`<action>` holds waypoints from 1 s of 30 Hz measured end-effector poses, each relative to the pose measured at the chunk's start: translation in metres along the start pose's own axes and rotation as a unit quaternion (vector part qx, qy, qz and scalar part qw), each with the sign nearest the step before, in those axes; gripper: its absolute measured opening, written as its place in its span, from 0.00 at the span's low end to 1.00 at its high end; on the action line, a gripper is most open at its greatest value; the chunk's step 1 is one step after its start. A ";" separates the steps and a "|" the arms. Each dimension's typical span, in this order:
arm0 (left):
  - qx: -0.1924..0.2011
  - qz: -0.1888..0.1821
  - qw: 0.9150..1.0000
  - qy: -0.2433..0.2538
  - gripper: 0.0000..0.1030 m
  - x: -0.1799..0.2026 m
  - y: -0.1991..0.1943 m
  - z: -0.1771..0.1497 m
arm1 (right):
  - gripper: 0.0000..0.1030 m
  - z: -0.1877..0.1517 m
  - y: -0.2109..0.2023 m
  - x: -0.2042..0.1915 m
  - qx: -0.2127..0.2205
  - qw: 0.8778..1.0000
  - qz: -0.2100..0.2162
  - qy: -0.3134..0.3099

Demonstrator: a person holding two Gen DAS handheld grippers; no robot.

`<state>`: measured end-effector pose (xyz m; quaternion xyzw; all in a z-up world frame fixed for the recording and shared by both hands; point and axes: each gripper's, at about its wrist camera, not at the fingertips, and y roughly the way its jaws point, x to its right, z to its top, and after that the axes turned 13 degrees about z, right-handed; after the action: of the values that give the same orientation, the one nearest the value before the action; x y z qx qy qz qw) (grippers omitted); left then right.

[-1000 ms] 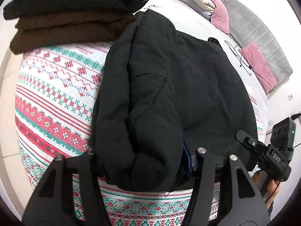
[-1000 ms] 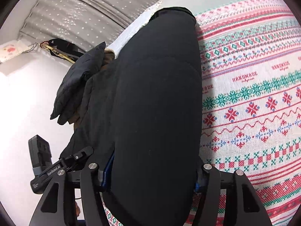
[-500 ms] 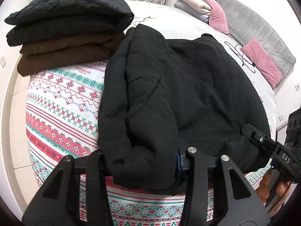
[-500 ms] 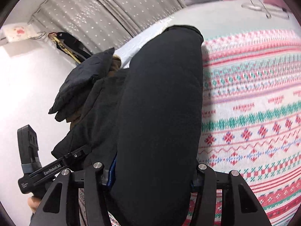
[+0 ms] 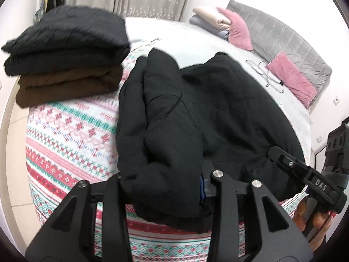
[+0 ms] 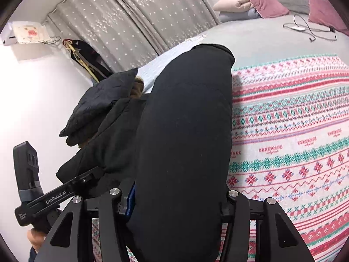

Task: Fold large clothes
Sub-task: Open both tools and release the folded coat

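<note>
A large black padded garment (image 5: pixel 207 113) lies partly folded on the patterned red, green and white bedspread (image 5: pixel 72 131). My left gripper (image 5: pixel 161 185) is shut on its near thick folded edge. My right gripper (image 6: pixel 174 198) is shut on another thick roll of the same garment (image 6: pixel 185 131), which stretches away from it. The right gripper also shows at the lower right of the left wrist view (image 5: pixel 305 174). The left gripper shows at the lower left of the right wrist view (image 6: pixel 56 196).
A stack of folded black and brown clothes (image 5: pixel 65 65) sits at the far left of the bed. Pink pillows (image 5: pixel 292 78), a grey quilt (image 5: pixel 279 37) and a cable (image 5: pixel 268 76) lie at the head of the bed. A curtain (image 6: pixel 141 17) hangs behind.
Both grippers have lifted and pulled back with the garment still held. More of the room and the folded stack shows in both views.
</note>
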<state>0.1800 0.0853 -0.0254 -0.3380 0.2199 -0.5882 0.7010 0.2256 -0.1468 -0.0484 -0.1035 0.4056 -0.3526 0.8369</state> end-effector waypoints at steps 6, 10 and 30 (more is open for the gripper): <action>0.027 -0.050 0.998 0.018 0.36 0.042 -0.019 0.003 | 0.51 0.014 -0.038 0.007 0.035 0.999 -0.002 -0.009; 0.026 -0.081 0.996 0.037 0.36 0.078 -0.016 -0.001 | 0.51 0.014 -0.076 0.028 0.056 0.998 -0.020 -0.005; -0.100 -0.087 0.990 0.054 0.69 0.132 0.043 -0.064 | 0.75 -0.027 -0.124 0.175 -0.017 0.984 -0.046 0.169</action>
<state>0.1916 -0.0537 -0.0880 -0.3921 0.2848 -0.6390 0.5974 0.2162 -0.3523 -0.1152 -0.0755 0.5421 -0.3959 0.7373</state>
